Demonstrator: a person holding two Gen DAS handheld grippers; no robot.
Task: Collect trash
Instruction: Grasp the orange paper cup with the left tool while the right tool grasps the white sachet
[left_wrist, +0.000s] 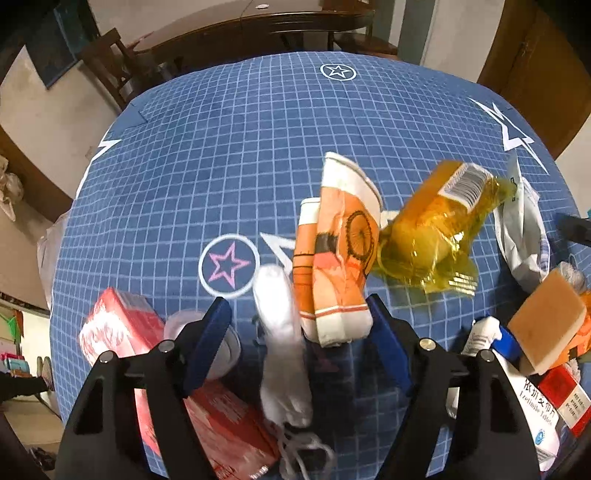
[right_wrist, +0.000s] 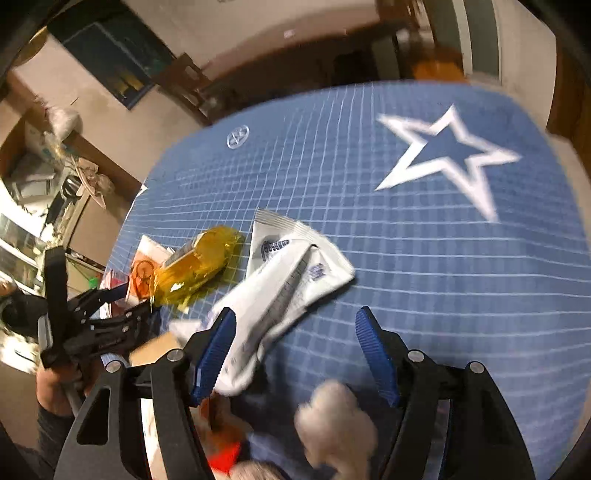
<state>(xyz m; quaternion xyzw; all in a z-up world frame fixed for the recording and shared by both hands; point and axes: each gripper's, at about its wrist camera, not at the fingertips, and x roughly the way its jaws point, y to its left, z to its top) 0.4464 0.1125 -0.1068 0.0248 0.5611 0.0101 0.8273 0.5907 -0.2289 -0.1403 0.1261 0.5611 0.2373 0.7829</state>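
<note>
Hanging over a blue grid-patterned cloth (left_wrist: 229, 147), the left gripper (left_wrist: 299, 332) points steeply down with its blue-padded jaws standing apart, nothing pinched. Between them lie a white crumpled wad (left_wrist: 282, 343) with loose threads trailing toward the camera and the near end of a flattened orange-and-white paper cup (left_wrist: 340, 258), which touches or nearly touches the right-hand pad (contact cannot be told for sure). Just outside the left-hand pad sits a red-and-white packet (left_wrist: 122, 328) with a small pale round lid (left_wrist: 184, 321) against it. To the right of the gripper are a tan sponge block (left_wrist: 546, 325), a white medicine box (left_wrist: 535, 410) with blue print and a small white tube (left_wrist: 484, 332). Farther out, a crinkled yellow wrapper (left_wrist: 436, 229) with a barcode label lies beside the cup, and beyond it a white plastic pouch (left_wrist: 521, 229) sits near the cloth's right edge.

The right gripper (right_wrist: 295, 354) also has its jaws spread and gripping nothing. The white plastic pouch (right_wrist: 291, 280) lies slantwise with its near end against the left-hand pad, and a blurred pale fluffy lump (right_wrist: 336, 424) sits low between the fingers. Beyond, the yellow wrapper (right_wrist: 199, 266) and paper cup (right_wrist: 147, 266) lie to the left, next to the left gripper (right_wrist: 129, 299) and the hand (right_wrist: 55, 384) holding it. A large white star (right_wrist: 450, 155) is printed on the cloth (right_wrist: 443, 277) farther off. A dark wooden table (left_wrist: 258, 26) and chair (left_wrist: 110, 62) stand behind.
</note>
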